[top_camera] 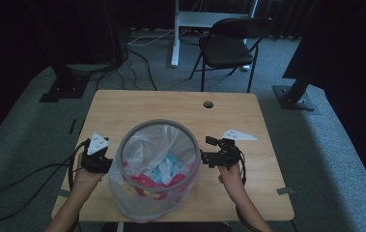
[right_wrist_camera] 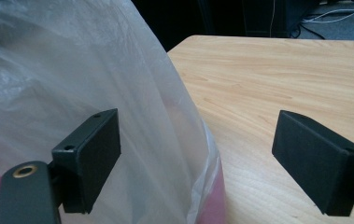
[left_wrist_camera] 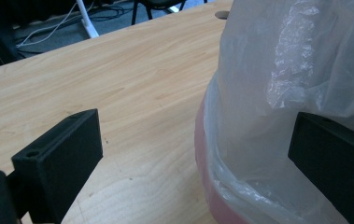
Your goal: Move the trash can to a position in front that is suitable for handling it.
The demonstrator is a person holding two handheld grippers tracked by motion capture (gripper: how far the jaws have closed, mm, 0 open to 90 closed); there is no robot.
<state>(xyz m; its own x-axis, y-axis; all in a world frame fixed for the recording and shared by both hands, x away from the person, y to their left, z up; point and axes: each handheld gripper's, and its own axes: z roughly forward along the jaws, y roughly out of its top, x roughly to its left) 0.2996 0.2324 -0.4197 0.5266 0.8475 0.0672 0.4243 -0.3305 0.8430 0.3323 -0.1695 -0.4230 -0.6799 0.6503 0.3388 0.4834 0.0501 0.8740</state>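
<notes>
Stood at the lower centre of the high view, on the pale wooden table (top_camera: 122,111): a round pink bin with a grey rim (top_camera: 157,126), lined with a thin translucent plastic bag (top_camera: 137,145) draped down its outside wall. Flanked at lower left by the left gripper (top_camera: 104,162) and at lower right by the right gripper (top_camera: 204,158), each with jaws spread wide beside the film, gripping nothing. Judged to be the approach to pulling the liner. Called for next: closing in level and pinching the loose film near the rim on both sides.
</notes>
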